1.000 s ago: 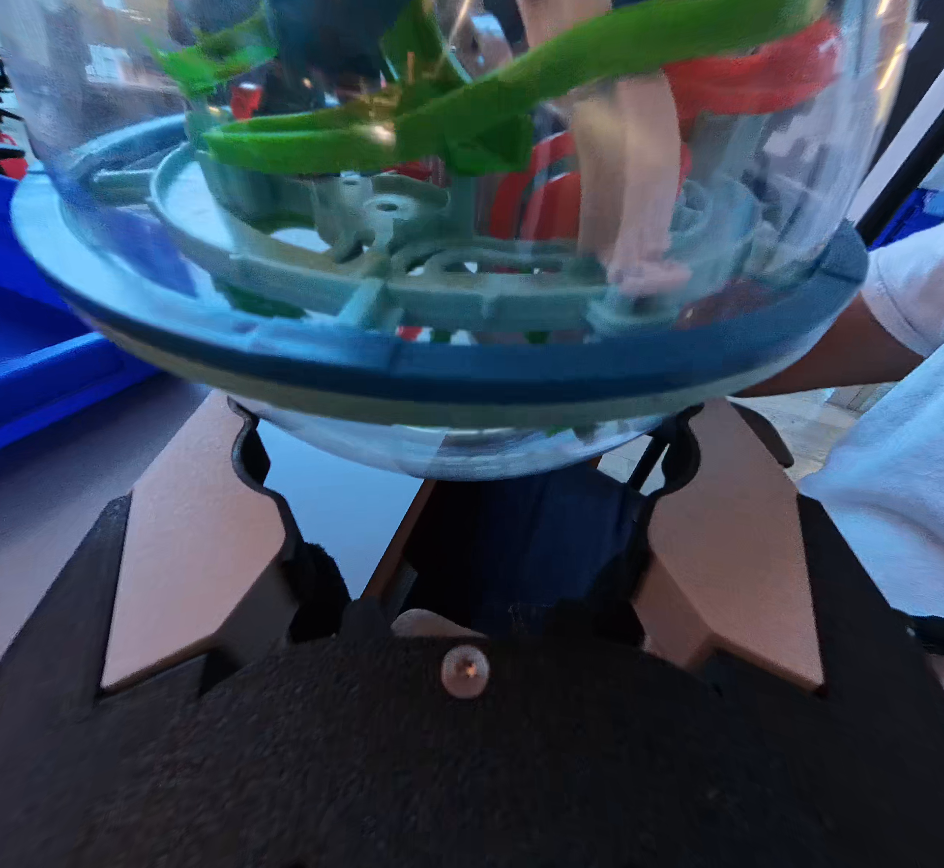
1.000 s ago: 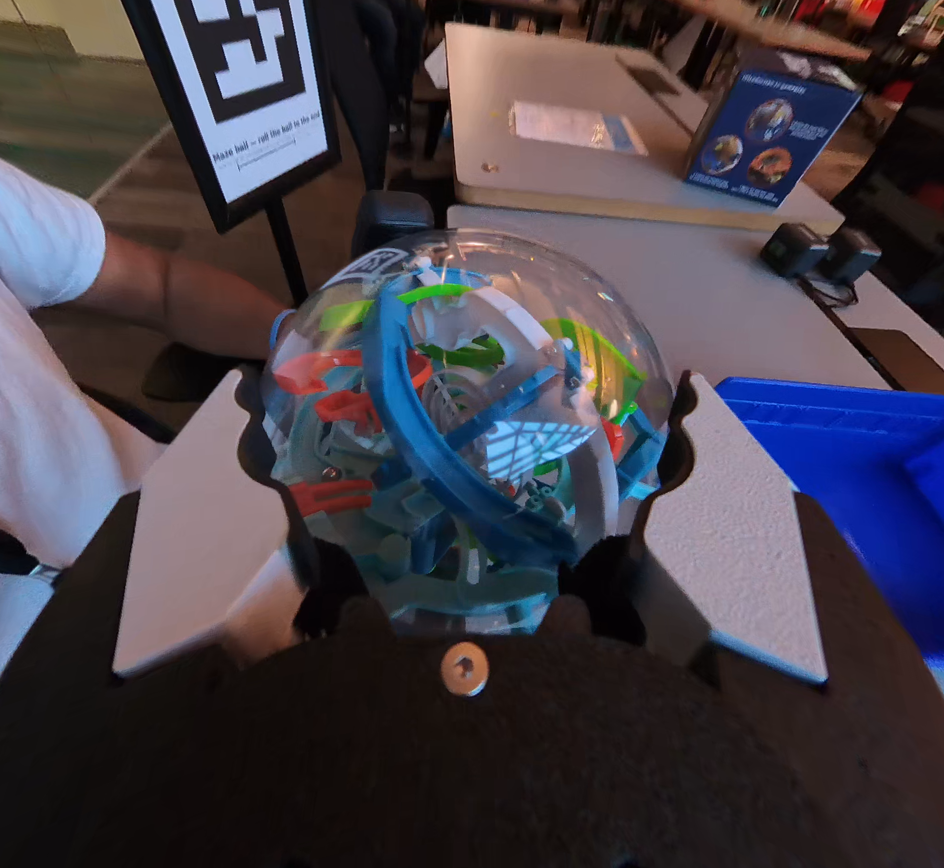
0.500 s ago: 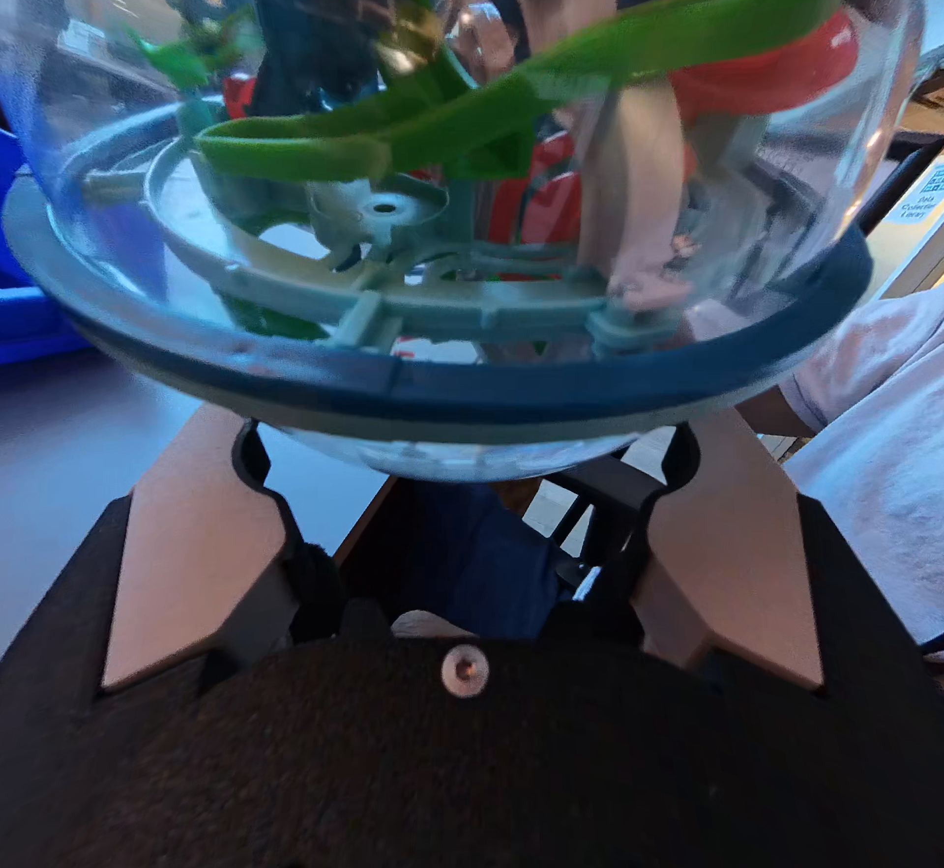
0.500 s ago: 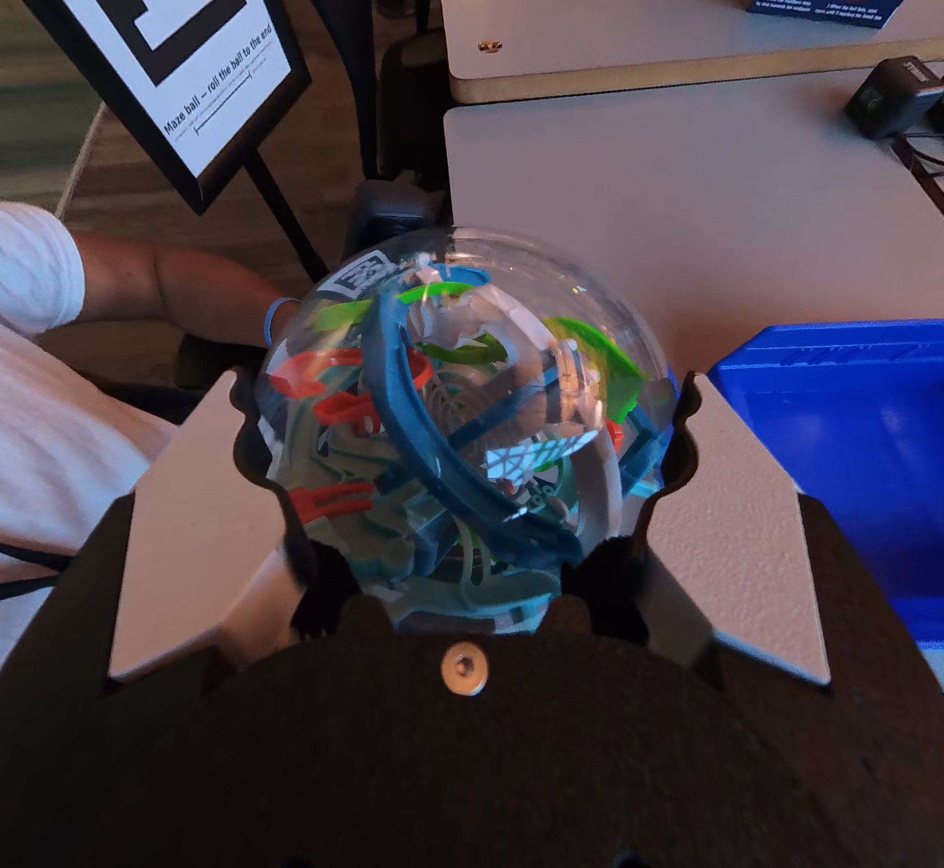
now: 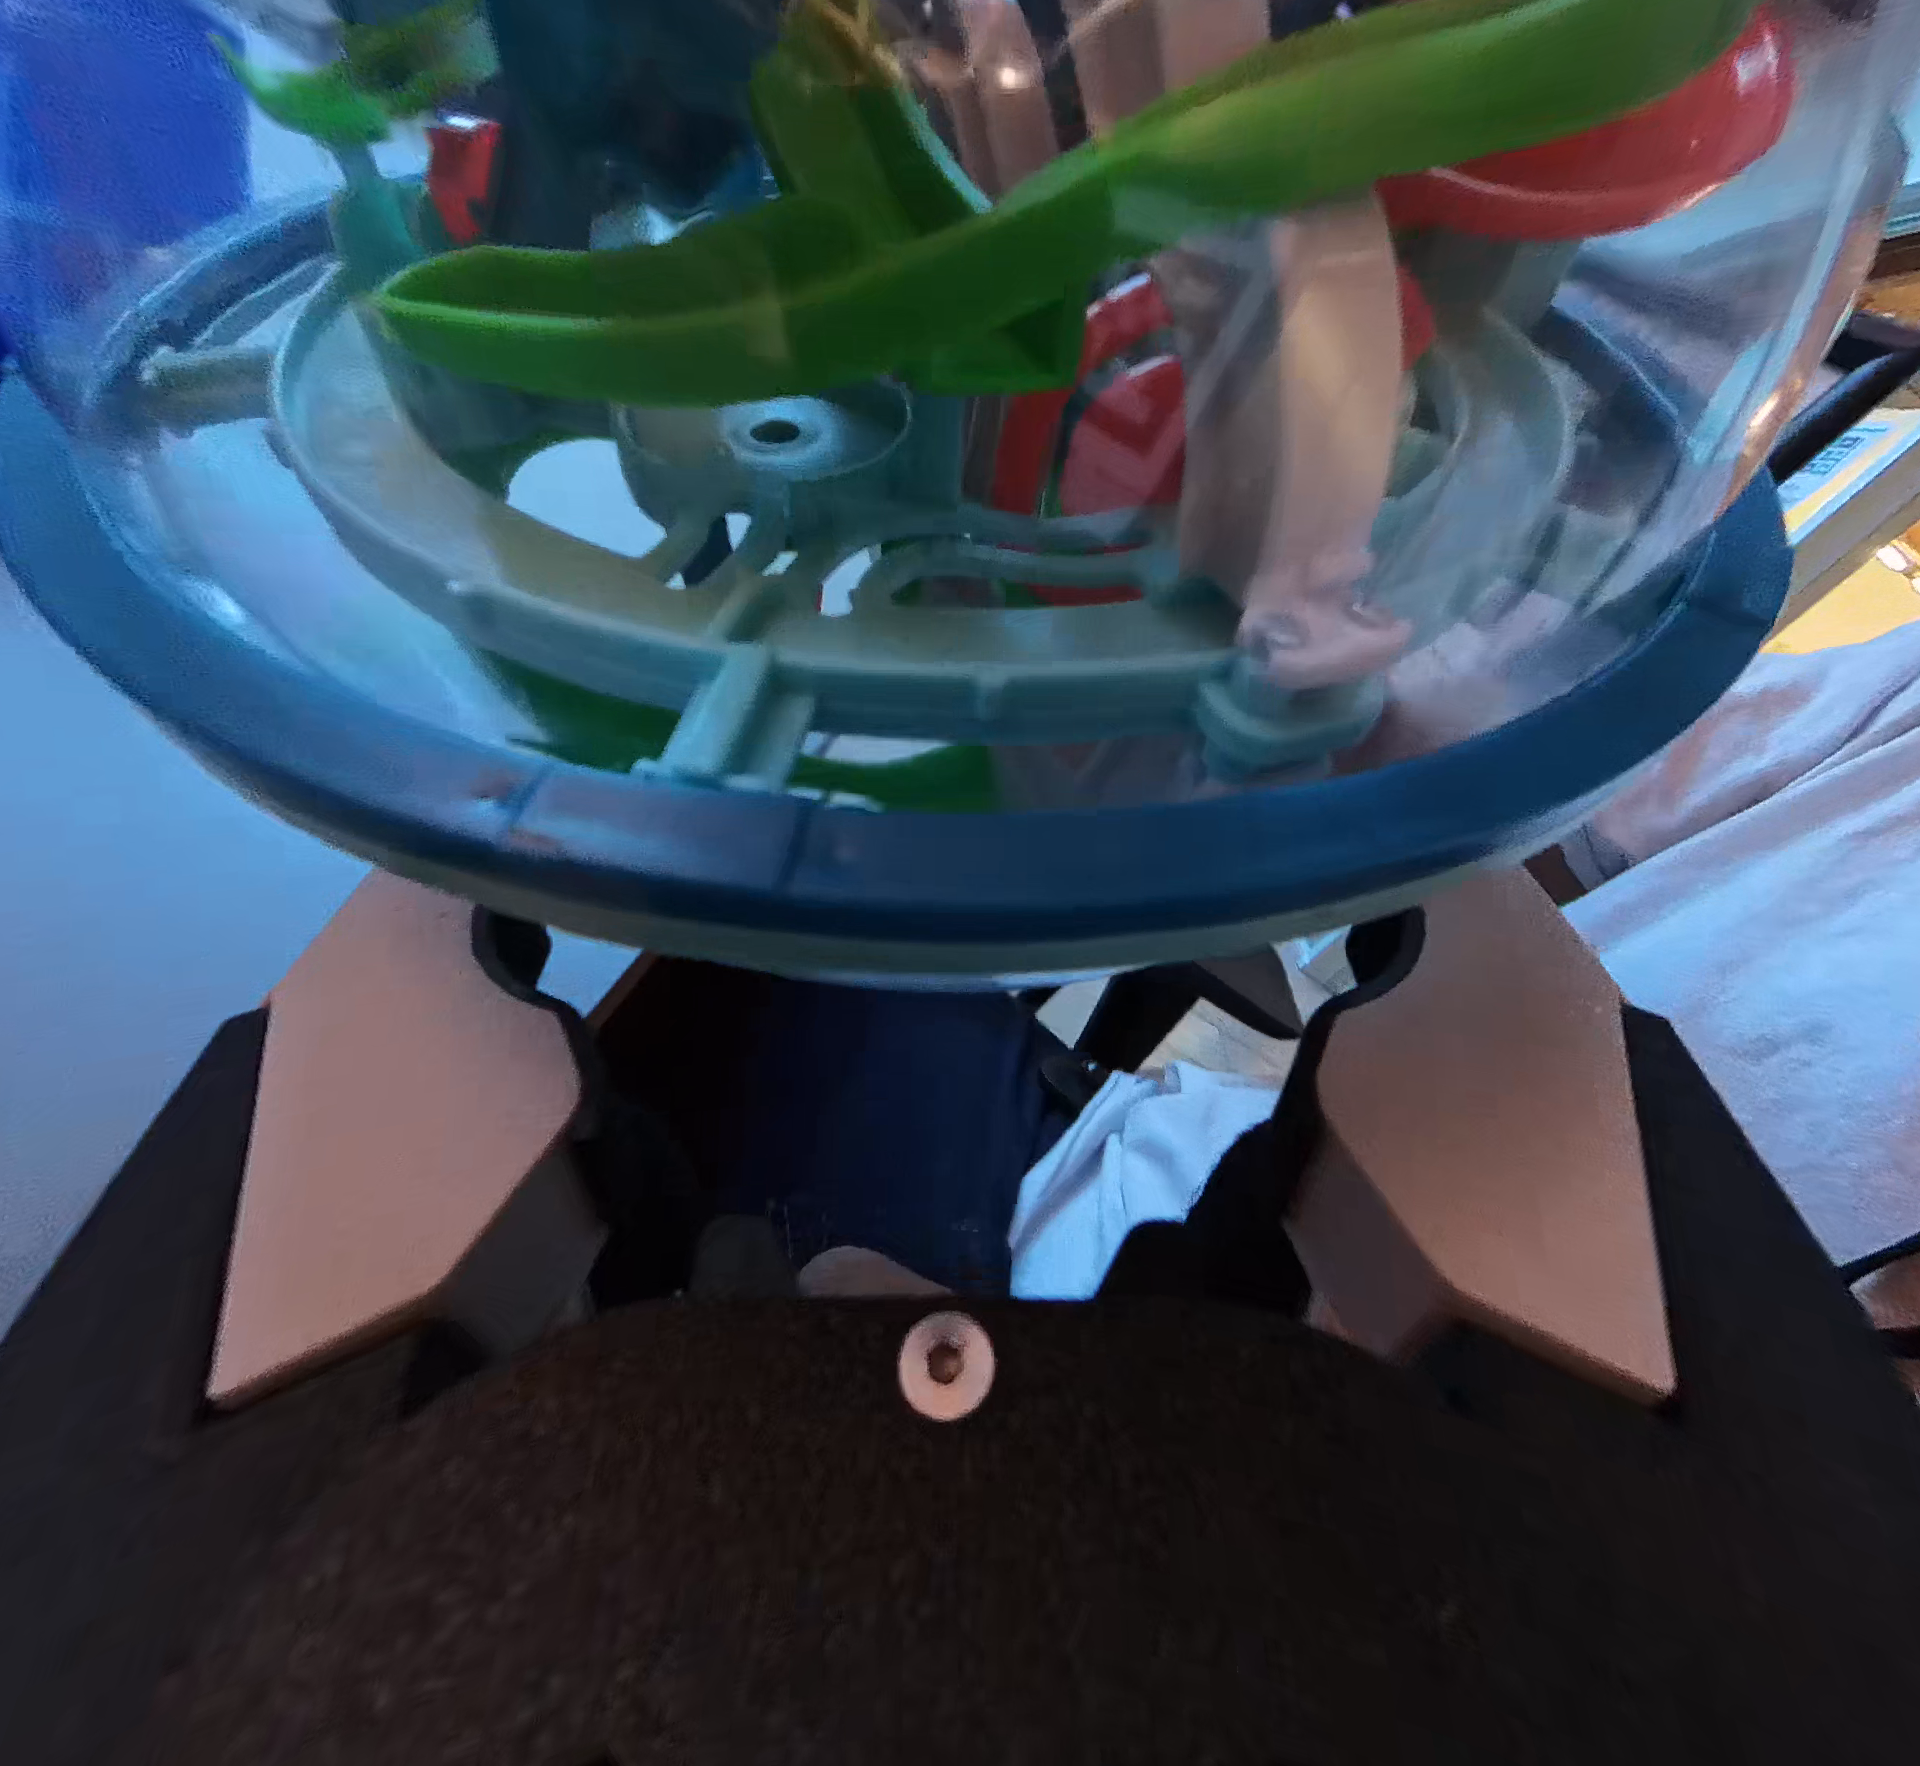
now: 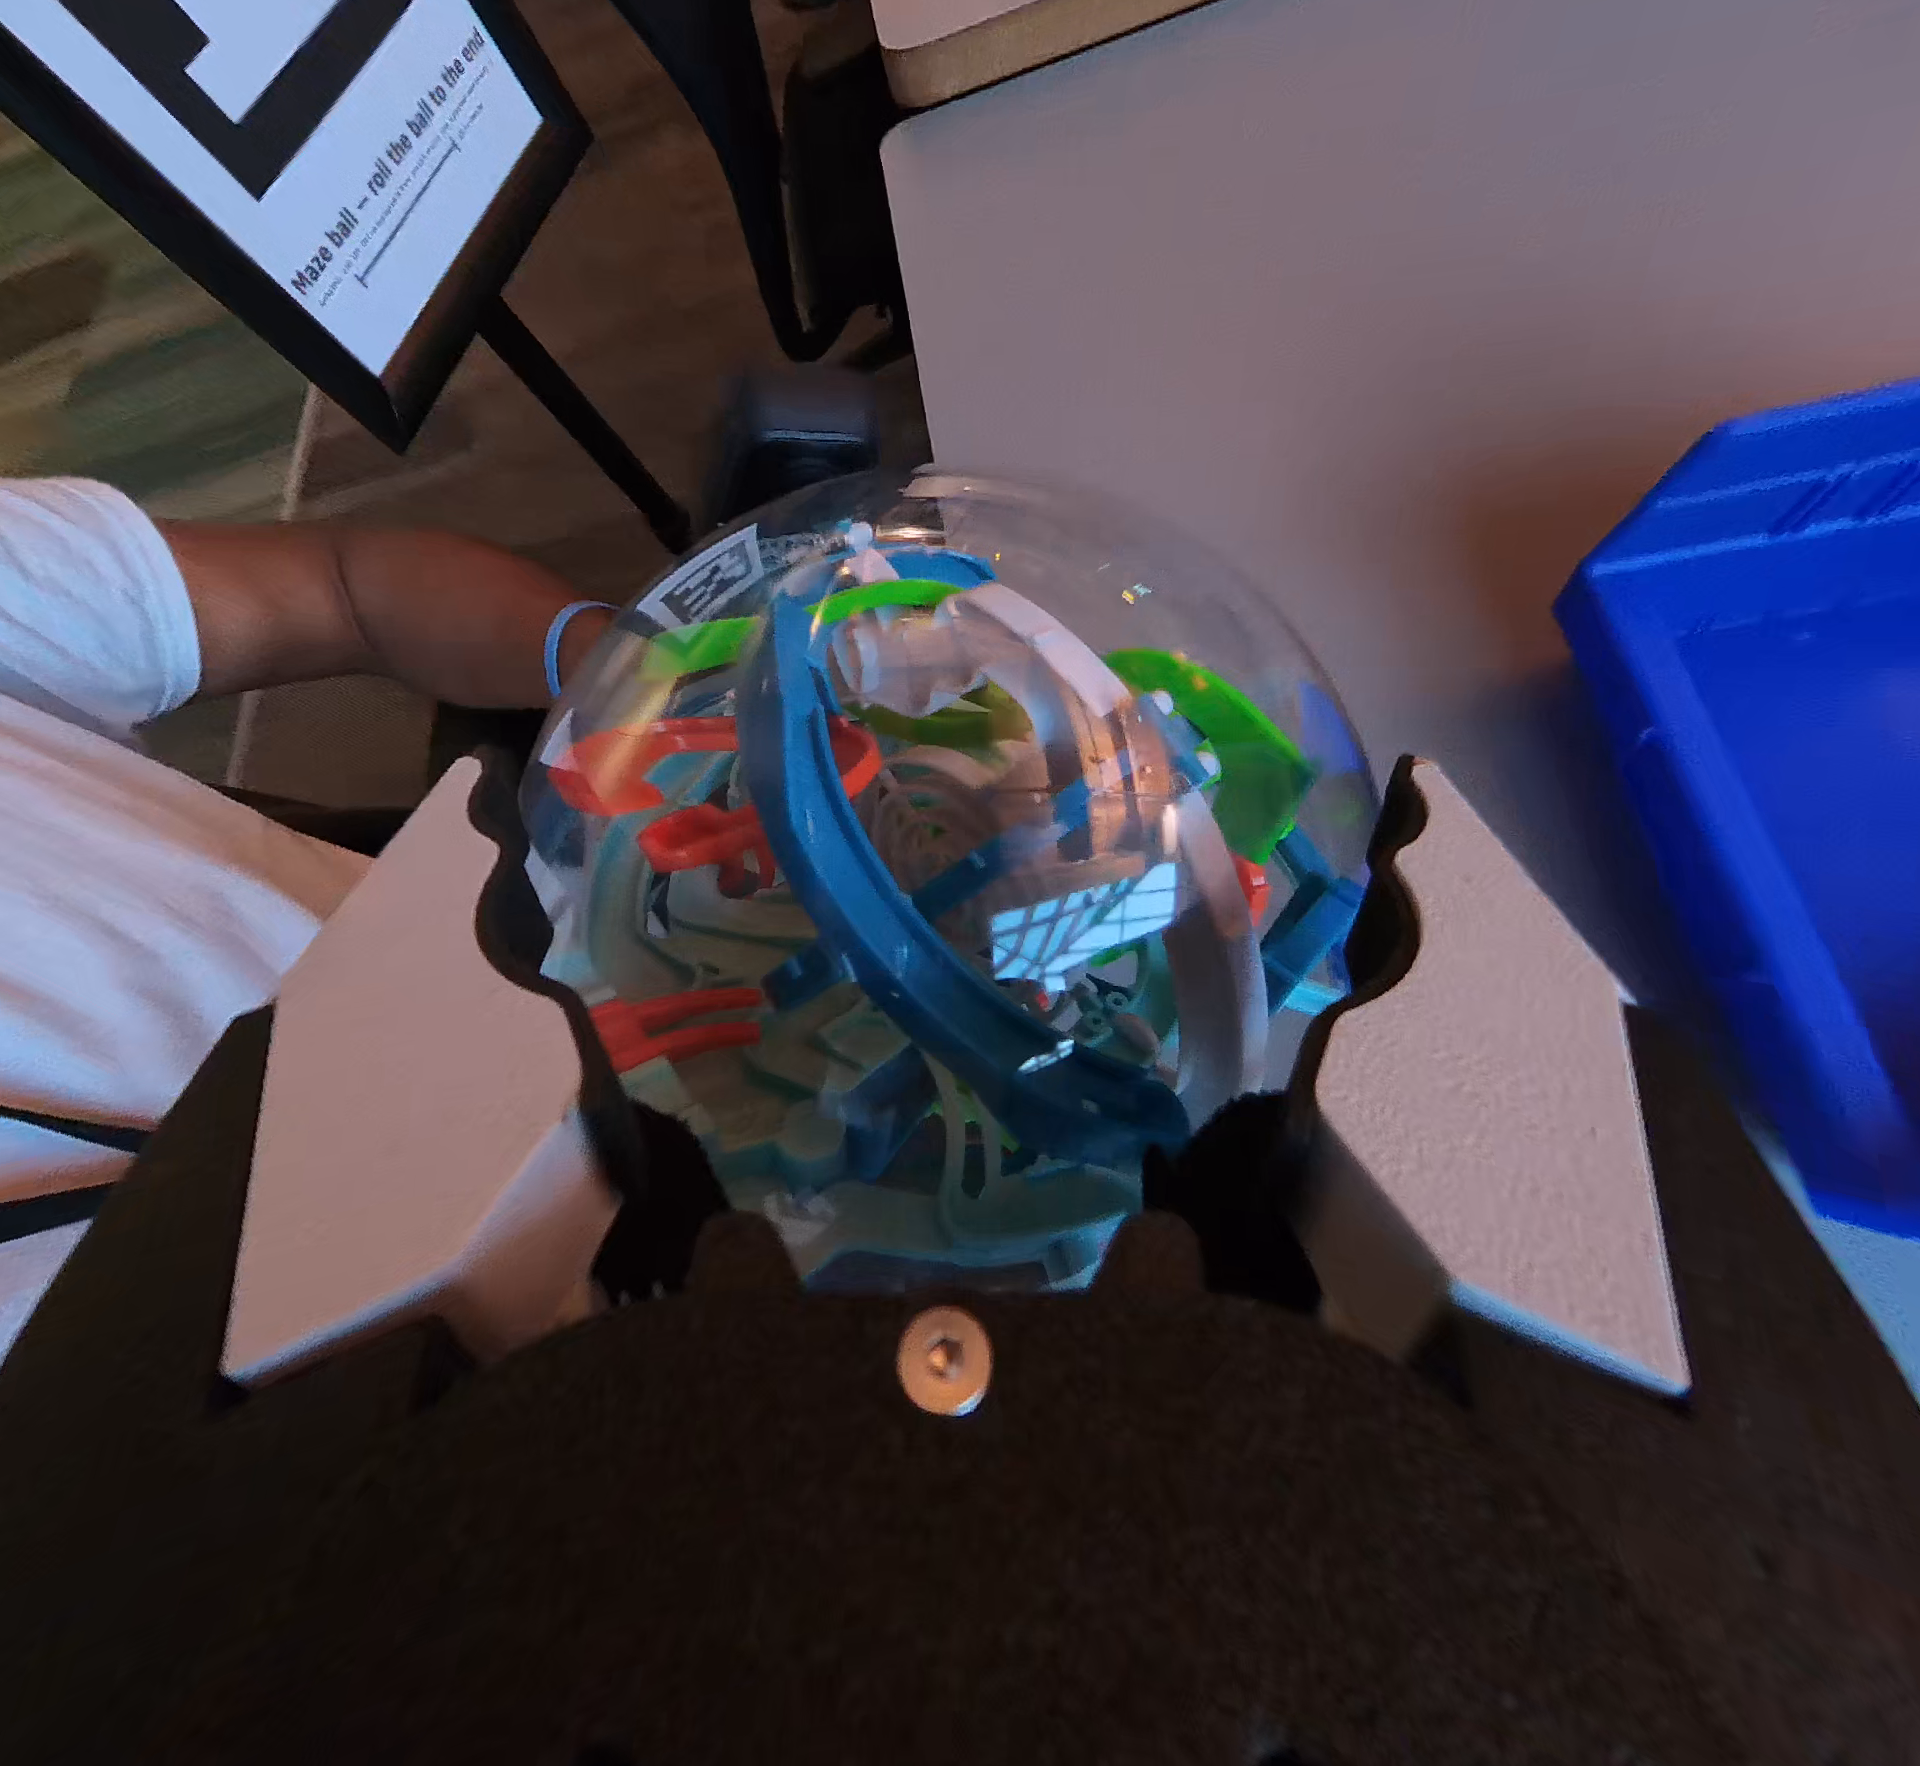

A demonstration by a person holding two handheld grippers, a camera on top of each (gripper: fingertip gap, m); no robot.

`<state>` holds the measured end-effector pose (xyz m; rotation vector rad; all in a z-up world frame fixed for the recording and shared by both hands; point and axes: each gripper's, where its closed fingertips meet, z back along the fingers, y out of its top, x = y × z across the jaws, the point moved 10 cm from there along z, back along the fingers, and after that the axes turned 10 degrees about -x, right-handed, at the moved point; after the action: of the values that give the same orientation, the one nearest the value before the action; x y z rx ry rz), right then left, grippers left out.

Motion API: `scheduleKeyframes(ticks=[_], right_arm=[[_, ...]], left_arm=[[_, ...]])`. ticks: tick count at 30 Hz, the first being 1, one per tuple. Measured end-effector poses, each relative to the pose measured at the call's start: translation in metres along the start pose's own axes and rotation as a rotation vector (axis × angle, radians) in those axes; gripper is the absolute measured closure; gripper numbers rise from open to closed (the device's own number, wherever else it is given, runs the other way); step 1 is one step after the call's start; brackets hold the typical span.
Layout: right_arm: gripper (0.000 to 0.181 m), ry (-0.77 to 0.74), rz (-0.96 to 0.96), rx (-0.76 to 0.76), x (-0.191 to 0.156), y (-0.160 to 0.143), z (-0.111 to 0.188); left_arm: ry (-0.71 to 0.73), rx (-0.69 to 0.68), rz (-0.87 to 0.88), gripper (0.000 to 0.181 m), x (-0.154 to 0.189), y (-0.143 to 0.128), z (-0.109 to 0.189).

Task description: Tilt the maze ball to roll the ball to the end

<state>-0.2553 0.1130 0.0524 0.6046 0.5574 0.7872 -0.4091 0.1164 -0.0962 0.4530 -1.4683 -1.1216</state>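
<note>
The maze ball (image 6: 935,885) is a clear sphere with green, red and teal tracks and a dark blue ring inside. My right gripper (image 6: 940,781) is shut on it, one finger on each side of its widest part, holding it in the air. In the left wrist view the maze ball (image 5: 883,521) fills the top, with its dark blue ring (image 5: 1039,864) level across. My left gripper (image 5: 940,932) grips the shell just under that ring. I cannot pick out the small ball inside.
A grey table (image 6: 1299,314) lies ahead in the right wrist view, with a blue bin (image 6: 1766,781) on its right. A black-framed sign (image 6: 260,106) stands at the upper left. A person's arm (image 6: 416,604) and white shirt (image 5: 1714,885) are close by.
Both grippers have turned with the maze ball held between them. The right wrist view has tipped down, so the table and blue bin loom closer. The grip has not changed.
</note>
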Motion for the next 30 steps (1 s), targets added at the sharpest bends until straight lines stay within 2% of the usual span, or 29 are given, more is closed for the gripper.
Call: scheduleKeyframes(ticks=[8,14,19,24,30], right_arm=[[0.027,0.106,-0.124,0.112,0.041,-0.042,-0.012],[0.027,0.184,-0.079,0.119,0.058,-0.049,-0.013],[0.028,0.233,-0.045,0.060,0.071,-0.056,-0.017],[0.032,0.282,-0.044,0.141,0.080,-0.063,-0.016],[0.032,0.309,-0.043,0.188,0.084,-0.068,-0.016]], left_arm=[[0.053,-0.069,0.117,0.025,-0.018,-0.010,-0.013],[0.148,-0.067,0.141,0.025,-0.018,-0.011,-0.023],[0.310,-0.115,0.113,0.026,-0.015,-0.012,-0.028],[0.354,-0.198,0.057,0.034,-0.017,-0.010,-0.023],[0.363,-0.213,0.026,0.043,-0.016,-0.006,-0.012]])
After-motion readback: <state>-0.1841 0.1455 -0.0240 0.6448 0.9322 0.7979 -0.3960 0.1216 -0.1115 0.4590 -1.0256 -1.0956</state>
